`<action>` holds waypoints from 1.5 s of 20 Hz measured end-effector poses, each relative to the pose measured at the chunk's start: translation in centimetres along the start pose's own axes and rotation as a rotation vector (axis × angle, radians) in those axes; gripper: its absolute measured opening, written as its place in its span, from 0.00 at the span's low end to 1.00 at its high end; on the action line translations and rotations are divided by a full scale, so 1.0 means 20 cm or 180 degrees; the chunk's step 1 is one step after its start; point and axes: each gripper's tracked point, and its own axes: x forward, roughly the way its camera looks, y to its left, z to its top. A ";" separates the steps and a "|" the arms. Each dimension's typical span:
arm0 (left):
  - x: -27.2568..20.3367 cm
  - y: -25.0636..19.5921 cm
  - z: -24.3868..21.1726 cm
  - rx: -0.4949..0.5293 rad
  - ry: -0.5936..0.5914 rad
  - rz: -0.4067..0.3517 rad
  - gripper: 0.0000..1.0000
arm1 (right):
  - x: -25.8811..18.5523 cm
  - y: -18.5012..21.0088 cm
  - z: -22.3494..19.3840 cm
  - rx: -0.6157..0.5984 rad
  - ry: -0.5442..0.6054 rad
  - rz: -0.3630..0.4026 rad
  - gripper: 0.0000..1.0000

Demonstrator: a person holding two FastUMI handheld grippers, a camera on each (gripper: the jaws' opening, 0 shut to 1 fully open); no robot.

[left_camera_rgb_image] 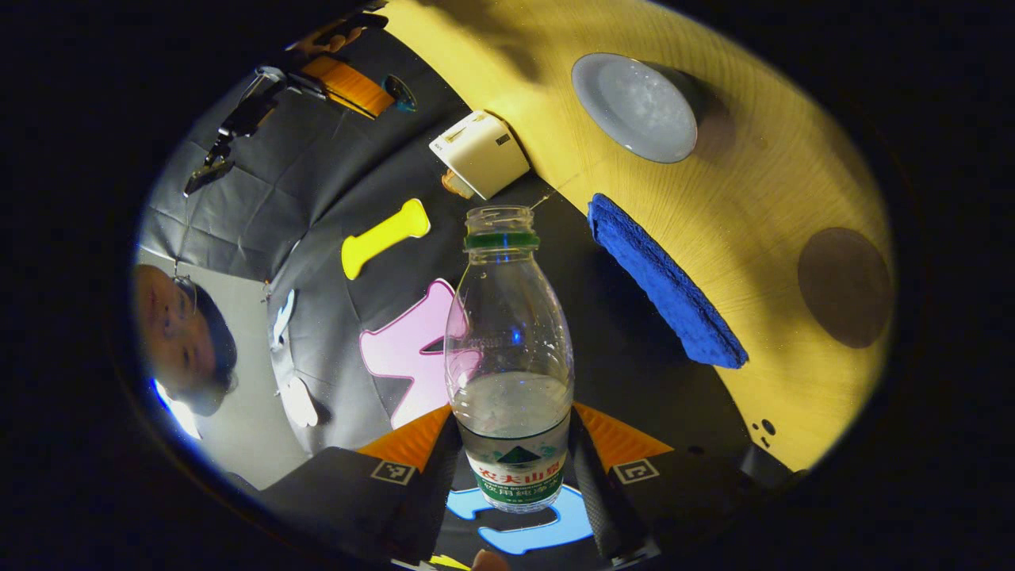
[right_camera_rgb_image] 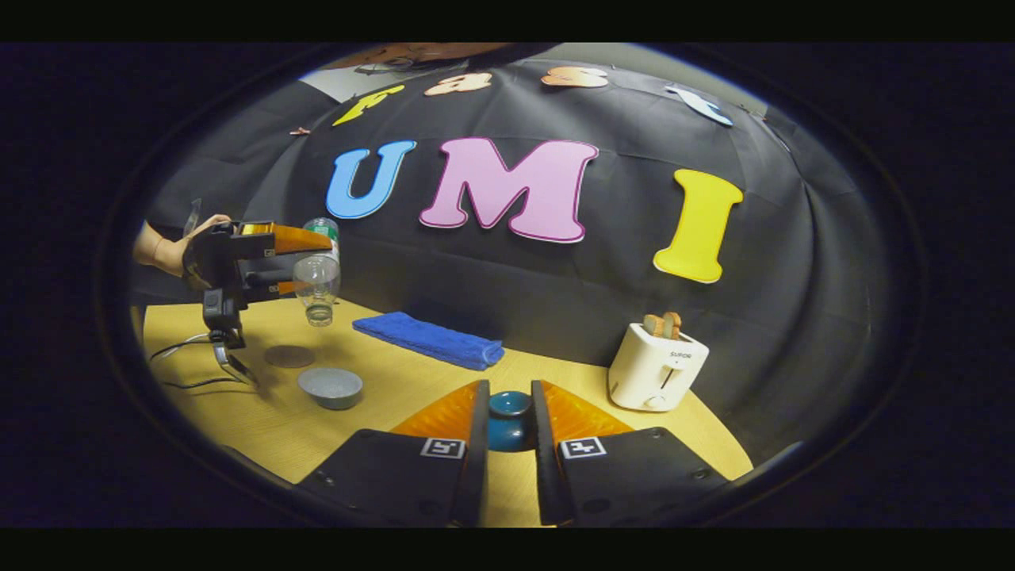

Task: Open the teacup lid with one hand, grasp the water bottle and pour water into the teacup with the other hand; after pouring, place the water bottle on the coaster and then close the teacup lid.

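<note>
Left gripper view:
- Left gripper (left_camera_rgb_image: 514,468): jaws closed on the bottle (left_camera_rgb_image: 510,357), one finger pressing each side of the labelled lower body.
- Bottle: clear plastic, uncapped, green neck ring, partly filled with water, held in the air clear of the table (left_camera_rgb_image: 761,238), mouth pointing away from the camera.
- Cup (left_camera_rgb_image: 634,107): grey, open, lid off, standing on the table, well apart from the bottle.
- Coaster (left_camera_rgb_image: 844,287): round, dark, flat on the table, bare, near the towel (left_camera_rgb_image: 666,281).
- Towel: blue, folded, lying at the table edge between cup and coaster.
- Toaster (left_camera_rgb_image: 480,153): white, at the table edge.
- Right gripper (left_camera_rgb_image: 230,147): seen far off against the black cloth; jaw state not readable here.
- Person's head at the left margin.

Right gripper view:
- Right gripper (right_camera_rgb_image: 509,444): jaws narrow, closed on the lid (right_camera_rgb_image: 509,420), a dark teal piece with a round knob, sitting between the two fingers, held above the table (right_camera_rgb_image: 396,396).
- Left gripper (right_camera_rgb_image: 262,258): far left, held by a hand (right_camera_rgb_image: 170,250), gripping the bottle (right_camera_rgb_image: 317,281) tilted mouth-down, above the table.
- Cup (right_camera_rgb_image: 331,386): grey, open, on the table, below and just right of the bottle's mouth.
- Coaster (right_camera_rgb_image: 289,356): just behind the cup, left of it.
- Towel (right_camera_rgb_image: 432,339): at the back of the table.
- Toaster (right_camera_rgb_image: 656,366): white, bread in the slots, at the right.
- Black cable (right_camera_rgb_image: 186,365) trailing on the table under the left gripper.
</note>
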 end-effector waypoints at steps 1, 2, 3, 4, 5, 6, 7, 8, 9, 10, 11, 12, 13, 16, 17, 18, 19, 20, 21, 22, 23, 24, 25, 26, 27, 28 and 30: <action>0.00 -0.02 -0.01 -0.0088 0.0048 -0.0058 0.75 | 0.00 0.00 0.00 0.0003 0.0003 0.0006 0.34; -0.01 -0.03 -0.02 -0.0173 0.0083 -0.0092 0.75 | 0.00 0.01 0.00 0.0006 0.0007 0.0008 0.34; -0.01 -0.05 -0.01 -0.0309 0.0118 -0.0165 0.75 | 0.00 0.01 0.00 0.0005 0.0011 0.0012 0.29; -0.02 -0.10 -0.03 -0.0529 0.0183 -0.0286 0.75 | 0.00 0.01 -0.01 0.0002 0.0017 0.0012 0.29; -0.03 -0.14 -0.03 -0.0819 0.0243 -0.0420 0.75 | 0.01 0.02 -0.01 0.0001 0.0027 0.0015 0.34; -0.02 -0.19 -0.03 -0.1142 0.0297 -0.0553 0.75 | 0.01 0.02 -0.02 0.0005 0.0030 0.0016 0.34; -0.04 -0.23 -0.01 -0.1466 0.0361 -0.0659 0.75 | 0.01 0.02 -0.02 0.0008 0.0033 0.0017 0.34; -0.07 -0.26 0.01 -0.1795 0.0419 -0.0766 0.75 | 0.02 0.03 -0.01 0.0006 0.0033 0.0023 0.34; -0.10 -0.28 0.02 -0.2157 0.0504 -0.0858 0.75 | 0.02 0.03 -0.01 0.0001 0.0036 0.0024 0.34; -0.13 -0.31 0.04 -0.2513 0.0584 -0.0940 0.75 | 0.02 0.04 -0.01 0.0001 0.0038 0.0036 0.34; -0.18 -0.34 0.02 -0.2891 0.0692 -0.0997 0.75 | 0.02 0.05 -0.02 -0.0003 0.0046 0.0044 0.34; -0.20 -0.37 0.04 -0.3289 0.0768 -0.1037 0.75 | 0.03 0.06 -0.02 -0.0008 0.0051 0.0056 0.29; -0.22 -0.39 0.04 -0.3640 0.0866 -0.1063 0.75 | 0.03 0.07 -0.01 -0.0017 0.0048 0.0065 0.34; -0.25 -0.42 0.05 -0.4938 0.1039 -0.1085 0.75 | 0.05 0.10 -0.01 -0.0022 0.0053 0.0099 0.34; -0.25 -0.39 0.05 -0.5380 0.1047 -0.1047 0.75 | 0.05 0.10 -0.01 -0.0025 0.0055 0.0108 0.24; -0.24 -0.38 0.05 -0.5784 0.1041 -0.0986 0.75 | 0.05 0.11 -0.02 -0.0025 0.0055 0.0117 0.29; -0.23 -0.37 0.05 -0.6146 0.1042 -0.0886 0.75 | 0.06 0.12 0.00 -0.0026 0.0053 0.0123 0.29; -0.23 -0.36 0.03 -0.6452 0.1052 -0.0812 0.75 | 0.07 0.13 0.01 -0.0031 0.0051 0.0130 0.29; -0.24 -0.38 0.03 -0.6700 0.1101 -0.0751 0.75 | 0.07 0.13 0.00 -0.0040 0.0051 0.0138 0.29; -0.23 -0.40 0.01 -0.6838 0.1163 -0.0701 0.75 | 0.07 0.14 0.01 -0.0052 0.0048 0.0144 0.29; -0.24 -0.44 0.01 -0.6920 0.1217 -0.0660 0.75 | 0.06 0.14 0.00 -0.0061 0.0049 0.0151 0.34; -0.24 -0.46 0.02 -0.6975 0.1234 -0.0653 0.76 | 0.07 0.15 0.01 -0.0061 0.0051 0.0160 0.29; -0.25 -0.48 0.03 -0.7020 0.1252 -0.0657 0.76 | 0.07 0.15 0.00 -0.0056 0.0055 0.0164 0.24; -0.25 -0.49 0.04 -0.7054 0.1261 -0.0675 0.77 | 0.07 0.15 0.00 -0.0044 0.0060 0.0172 0.29; -0.26 -0.50 0.05 -0.7068 0.1285 -0.0687 0.77 | 0.07 0.15 0.00 -0.0037 0.0060 0.0171 0.29; -0.24 -0.52 0.05 -0.7079 0.1320 -0.0684 0.77 | 0.08 0.16 0.01 -0.0032 0.0064 0.0175 0.31; -0.23 -0.54 0.06 -0.7089 0.1370 -0.0669 0.78 | 0.08 0.16 0.00 -0.0033 0.0068 0.0179 0.34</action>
